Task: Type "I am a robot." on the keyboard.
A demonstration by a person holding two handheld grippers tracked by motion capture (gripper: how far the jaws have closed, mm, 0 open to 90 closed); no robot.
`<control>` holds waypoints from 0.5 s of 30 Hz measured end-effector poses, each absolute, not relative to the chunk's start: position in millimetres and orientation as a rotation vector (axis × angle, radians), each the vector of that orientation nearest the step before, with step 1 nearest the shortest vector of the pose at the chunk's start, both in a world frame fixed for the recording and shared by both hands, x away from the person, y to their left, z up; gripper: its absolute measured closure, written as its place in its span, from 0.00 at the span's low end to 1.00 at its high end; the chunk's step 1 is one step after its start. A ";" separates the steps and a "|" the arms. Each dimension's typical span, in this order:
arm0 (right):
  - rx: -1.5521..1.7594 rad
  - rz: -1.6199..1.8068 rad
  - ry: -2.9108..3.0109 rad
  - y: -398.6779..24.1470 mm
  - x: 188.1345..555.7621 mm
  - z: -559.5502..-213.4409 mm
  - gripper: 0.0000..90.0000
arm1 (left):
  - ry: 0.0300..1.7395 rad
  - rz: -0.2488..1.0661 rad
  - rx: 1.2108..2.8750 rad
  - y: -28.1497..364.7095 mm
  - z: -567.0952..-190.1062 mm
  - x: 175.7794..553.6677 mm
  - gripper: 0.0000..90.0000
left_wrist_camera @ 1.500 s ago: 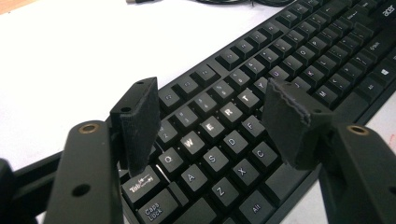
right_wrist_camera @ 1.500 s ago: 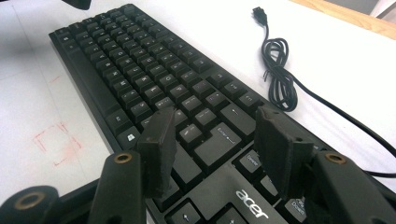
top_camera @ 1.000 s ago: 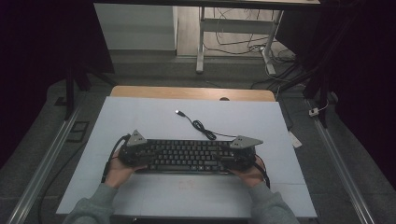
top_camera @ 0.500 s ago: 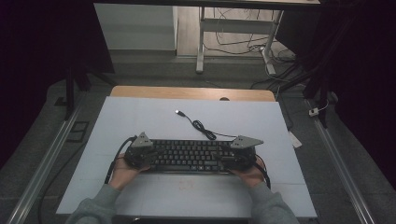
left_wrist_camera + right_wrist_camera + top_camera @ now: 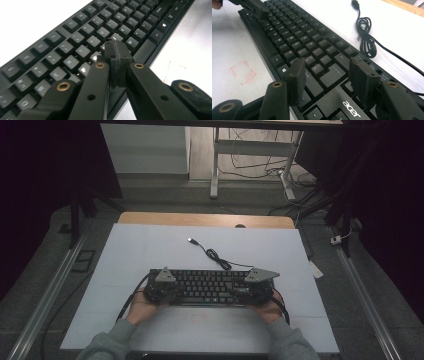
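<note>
A black Acer keyboard lies across the white mat in front of the person. Its cable coils behind it and ends in a loose USB plug. My left gripper is over the keyboard's left part. In the left gripper view its jaws are shut with nothing between them, the tip just above the letter keys. My right gripper is at the keyboard's right end. In its own view it stands open over the Enter key area, gripping nothing.
The white mat covers most of a wooden table. A faint red square mark sits on the mat in front of the keyboard. Desk legs and loose cables lie on the floor beyond the table.
My left gripper has moved to the right, from the keyboard's left end in over its keys. The right gripper and the keyboard have stayed in place.
</note>
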State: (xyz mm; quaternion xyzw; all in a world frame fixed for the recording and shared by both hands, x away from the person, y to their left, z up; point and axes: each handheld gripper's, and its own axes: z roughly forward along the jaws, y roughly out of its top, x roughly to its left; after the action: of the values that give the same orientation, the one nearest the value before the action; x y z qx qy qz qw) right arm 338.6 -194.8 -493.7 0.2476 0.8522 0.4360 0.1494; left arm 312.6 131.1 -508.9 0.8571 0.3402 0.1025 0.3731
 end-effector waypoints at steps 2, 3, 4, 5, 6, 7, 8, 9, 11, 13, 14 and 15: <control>0.705 1.253 2.449 -194.9 338.2 -493.6 0.54 | 0.874 0.256 2.207 128.3 -511.6 314.5 0.99; 0.705 1.252 2.449 -195.1 338.1 -493.6 0.54 | 0.877 0.253 2.209 127.1 -512.8 315.2 0.99; 0.705 1.249 2.449 -195.4 338.1 -493.5 0.54 | 0.877 0.252 2.213 126.0 -513.8 315.9 0.99; 0.707 1.248 2.450 -195.7 338.1 -493.5 0.54 | 0.875 0.253 2.220 125.4 -514.5 316.4 0.99; 0.709 1.246 2.451 -196.1 338.2 -493.6 0.54 | 0.878 0.250 2.219 124.8 -515.2 316.8 0.99; 0.710 1.243 2.451 -196.4 338.4 -493.9 0.54 | 0.878 0.250 2.220 124.4 -515.7 317.3 0.99; 0.712 1.242 2.452 -196.6 338.6 -494.2 0.54 | 0.880 0.250 2.220 124.0 -516.2 317.6 0.99; 0.713 1.240 2.452 -196.6 338.7 -494.5 0.54 | 0.880 0.249 2.222 123.6 -516.5 317.7 0.99; 0.716 1.232 2.455 -196.7 338.6 -494.9 0.53 | 0.880 0.250 2.226 122.7 -517.4 317.8 0.99; 0.716 1.229 2.457 -196.3 338.6 -495.2 0.53 | 0.878 0.248 2.233 121.4 -518.4 318.1 0.99; 0.713 1.231 2.458 -196.1 338.6 -495.4 0.53 | 0.875 0.246 2.242 120.7 -519.2 318.1 0.99; 0.710 1.233 2.460 -195.8 338.6 -495.7 0.53 | 0.877 0.251 2.251 119.8 -520.0 318.2 0.99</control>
State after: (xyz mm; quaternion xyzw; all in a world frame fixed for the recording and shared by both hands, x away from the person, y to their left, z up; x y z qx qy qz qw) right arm 338.6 -195.8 -495.7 0.2472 0.8559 0.4290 0.1493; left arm 318.2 119.8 -520.0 0.8684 0.3385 0.0970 0.3490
